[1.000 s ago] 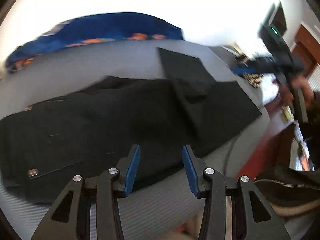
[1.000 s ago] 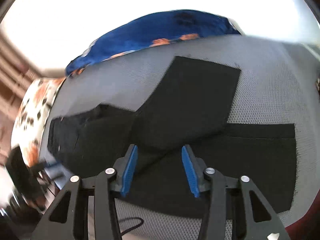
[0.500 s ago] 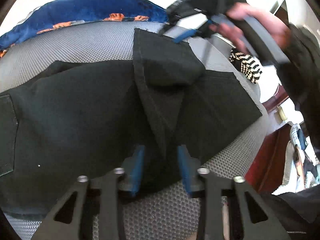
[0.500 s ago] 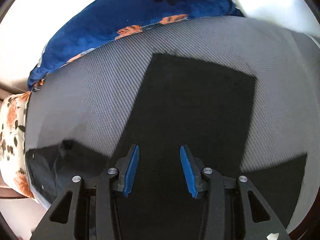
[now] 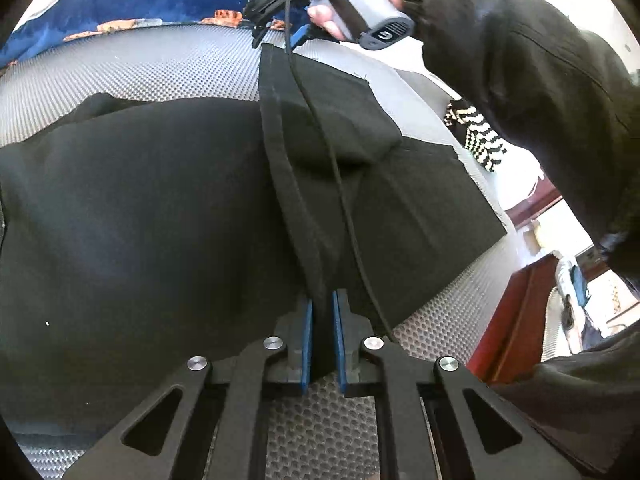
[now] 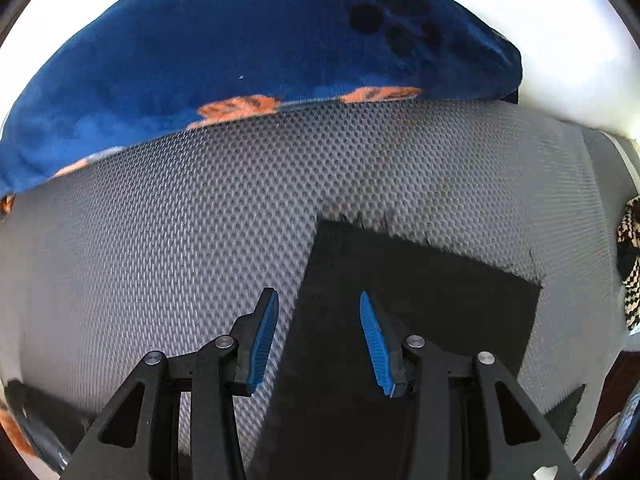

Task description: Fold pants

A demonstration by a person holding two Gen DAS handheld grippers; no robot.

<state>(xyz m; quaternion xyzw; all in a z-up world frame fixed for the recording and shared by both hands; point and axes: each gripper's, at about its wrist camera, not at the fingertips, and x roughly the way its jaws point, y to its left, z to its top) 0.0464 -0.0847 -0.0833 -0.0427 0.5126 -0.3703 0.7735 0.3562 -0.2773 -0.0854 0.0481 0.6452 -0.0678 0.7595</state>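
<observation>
The black pants [image 5: 140, 220] lie spread on the grey mesh bed [image 5: 140, 72], one leg crossed over the other toward 12 o'clock. The left gripper [image 5: 320, 334] has its fingers closed on the near fabric edge at 6 o'clock. The right gripper [image 6: 316, 336] hovers with fingers wide apart, straddling the left edge of the far leg hem [image 6: 420, 300] and gripping nothing. A blue blanket [image 6: 240, 52] lies beyond. Judged progress: early; the legs are not yet aligned, and all lengthwise folds remain.

no readable text, labels or numbers
</observation>
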